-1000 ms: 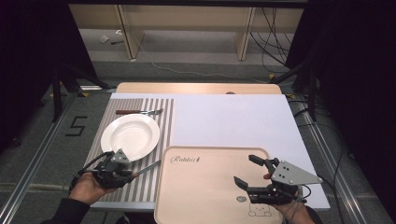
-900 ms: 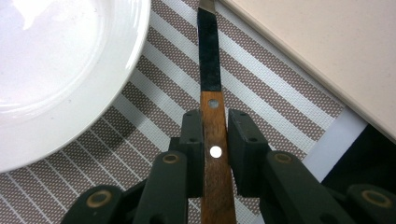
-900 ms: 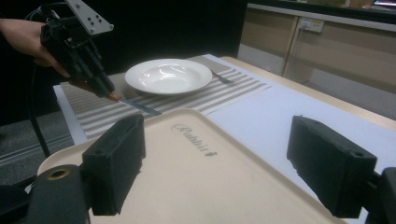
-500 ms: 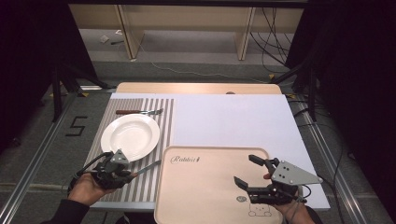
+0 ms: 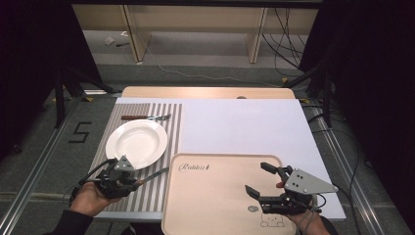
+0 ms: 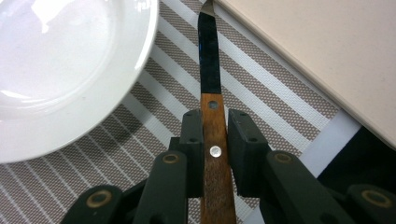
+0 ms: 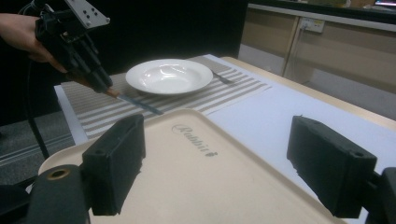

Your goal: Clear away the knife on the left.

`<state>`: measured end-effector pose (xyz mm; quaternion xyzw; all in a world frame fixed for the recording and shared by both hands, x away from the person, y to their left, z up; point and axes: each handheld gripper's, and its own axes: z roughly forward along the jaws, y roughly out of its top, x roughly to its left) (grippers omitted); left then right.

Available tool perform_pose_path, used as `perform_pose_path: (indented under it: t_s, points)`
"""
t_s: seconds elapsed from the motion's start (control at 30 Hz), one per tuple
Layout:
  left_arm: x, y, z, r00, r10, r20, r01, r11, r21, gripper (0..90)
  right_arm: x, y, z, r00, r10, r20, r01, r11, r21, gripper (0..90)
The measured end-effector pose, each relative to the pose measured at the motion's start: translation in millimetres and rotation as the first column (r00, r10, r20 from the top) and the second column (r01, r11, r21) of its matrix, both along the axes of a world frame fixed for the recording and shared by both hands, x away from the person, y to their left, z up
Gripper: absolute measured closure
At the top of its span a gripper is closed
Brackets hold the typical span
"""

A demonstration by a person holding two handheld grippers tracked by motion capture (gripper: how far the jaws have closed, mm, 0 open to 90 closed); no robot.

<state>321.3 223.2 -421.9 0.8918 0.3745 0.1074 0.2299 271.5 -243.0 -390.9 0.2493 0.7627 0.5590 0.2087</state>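
**Knife held steady beside the plate**

Left gripper view showed the knife (image 6: 211, 116) clamped by its wooden handle between the pads of the left gripper (image 6: 215, 140), blade pointing out over the striped placemat (image 6: 261, 93), between the white plate (image 6: 60, 70) and the beige tray (image 6: 327, 51). Nothing had shifted over the last second; the knife looked poised for setting down beside the plate. The right gripper (image 5: 264, 178) hovered over the tray, jaws wide apart and empty.
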Motion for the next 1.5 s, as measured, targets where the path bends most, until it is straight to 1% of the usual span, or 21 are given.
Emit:
perform_pose_path:
  t_s: [0.03, 0.07, 0.23, 0.27, 0.33, 0.37, 0.47, 0.53, 0.63, 0.77, 0.83, 0.87, 1.03, 1.1, 1.13, 1.2, 1.33, 1.4, 1.43, 1.47, 1.5]
  points:
    - [1.0, 1.6, 0.7, 0.9998, -0.004, 0.018, 0.004, 1.0, 0.008, 76.8, 0.0, 0.0, 0.0, 1.0, 0.0, 0.0, 0.0, 1.0, 0.0, 20.4]
    - [-0.4, 1.8, 1.0, 0.9998, 0.014, 0.013, -0.013, 0.9999, -0.002, 76.8, 0.1, 0.0, 0.0, 1.0, 0.001, 0.0, -0.001, 1.0, 0.001, 20.4]
    - [0.1, 7.1, 3.7, 0.9988, 0.045, 0.016, -0.045, 0.9988, -0.02, 76.8, 0.0, 0.0, 0.0, 1.0, 0.0, 0.0, 0.0, 1.0, 0.001, 20.5]
    - [0.5, 7.9, 4.0, 0.999, 0.045, 0.008, -0.045, 0.9986, -0.029, 76.8, 0.1, -0.1, 0.0, 1.0, 0.0, 0.0, 0.0, 1.0, 0.0, 20.4]
    - [0.1, 8.6, 5.1, 0.9981, 0.059, 0.016, -0.059, 0.9971, -0.049, 76.9, 0.1, 0.1, 0.0, 1.0, 0.0, -0.001, 0.0, 1.0, 0.001, 20.4]
    - [0.3, 9.3, 6.4, 0.9983, 0.057, 0.011, -0.057, 0.9966, -0.06, 76.9, 0.1, 0.1, 0.0, 1.0, 0.0, 0.0, 0.0, 1.0, 0.0, 20.4]
    - [-0.6, 10.4, 10.1, 0.9977, 0.066, 0.015, -0.064, 0.9926, -0.103, 76.8, 0.2, 0.0, -0.1, 1.0, 0.0, 0.0, 0.0, 1.0, 0.0, 20.4]
    - [-1.1, 10.2, 11.8, 0.9974, 0.069, 0.021, -0.066, 0.9911, -0.115, 76.9, 0.2, 0.0, -0.1, 1.0, 0.0, -0.001, 0.0, 1.0, 0.001, 20.4]
    - [-2.6, 6.7, 14.3, 0.9979, 0.06, 0.022, -0.057, 0.9882, -0.142, 76.9, 0.2, 0.2, -0.2, 1.0, 0.0, 0.0, 0.0, 1.0, 0.001, 20.4]
    - [-5.7, -6.0, 17.4, 0.9996, 0.019, 0.021, -0.016, 0.988, -0.154, 76.9, 0.4, 0.2, -0.3, 1.0, -0.001, -0.002, 0.001, 1.0, 0.0, 20.4]
    - [-7.7, -14.0, 18.0, 0.9998, 0.0, 0.021, 0.004, 0.9857, -0.169, 76.9, 0.3, 0.2, -0.3, 1.0, 0.0, -0.001, 0.0, 1.0, 0.0, 20.4]
    - [-8.7, -19.2, 18.5, 0.9997, -0.02, 0.011, 0.021, 0.9851, -0.17, 76.9, 0.3, 0.2, -0.3, 1.0, 0.0, -0.002, 0.0, 1.0, 0.0, 20.4]
    - [-13.7, -39.9, 19.1, 0.9971, -0.074, 0.02, 0.076, 0.982, -0.173, 76.9, 0.4, 0.1, -0.4, 1.0, -0.001, -0.003, 0.001, 1.0, 0.0, 20.4]
    - [-14.9, -48.3, 18.4, 0.9937, -0.112, -0.002, 0.109, 0.9745, -0.196, 76.9, 0.6, 0.1, -0.5, 1.0, -0.001, -0.003, 0.001, 1.0, -0.001, 20.4]
    - [-16.0, -52.7, 17.7, 0.9928, -0.12, 0.003, 0.118, 0.9729, -0.199, 76.9, 0.6, 0.2, -0.6, 1.0, -0.001, -0.004, 0.001, 1.0, 0.0, 20.4]
    - [-16.8, -61.1, 16.4, 0.9882, -0.153, -0.014, 0.147, 0.9699, -0.194, 76.9, 0.6, 0.3, -0.7, 1.0, -0.002, -0.005, 0.002, 1.0, 0.0, 20.4]
    - [-16.1, -75.8, 13.9, 0.9819, -0.188, -0.026, 0.179, 0.9631, -0.201, 76.9, 0.8, 0.2, -0.9, 1.0, -0.003, -0.005, 0.003, 1.0, 0.0, 20.4]
    - [-13.8, -81.9, 12.8, 0.9782, -0.205, -0.036, 0.193, 0.958, -0.213, 76.9, 1.0, 0.2, -1.0, 1.0, -0.003, -0.006, 0.003, 1.0, -0.001, 20.4]
    - [-13.1, -85.4, 12.1, 0.9775, -0.207, -0.039, 0.195, 0.9582, -0.209, 76.9, 1.1, 0.2, -1.1, 1.0, -0.004, -0.007, 0.004, 1.0, -0.001, 20.4]
    - [-5.5, -87.3, 11.2, 0.955, -0.297, 0.0, 0.292, 0.9408, -0.172, 76.9, 1.2, 0.4, -1.3, 1.0, -0.005, -0.007, 0.005, 1.0, 0.0, 20.4]
    - [-5.0, -91.3, 10.1, 0.9533, -0.302, 0.002, 0.298, 0.9398, -0.167, 76.9, 1.2, 0.5, -1.4, 0.9999, -0.006, -0.008, 0.006, 1.0, 0.0, 20.4]
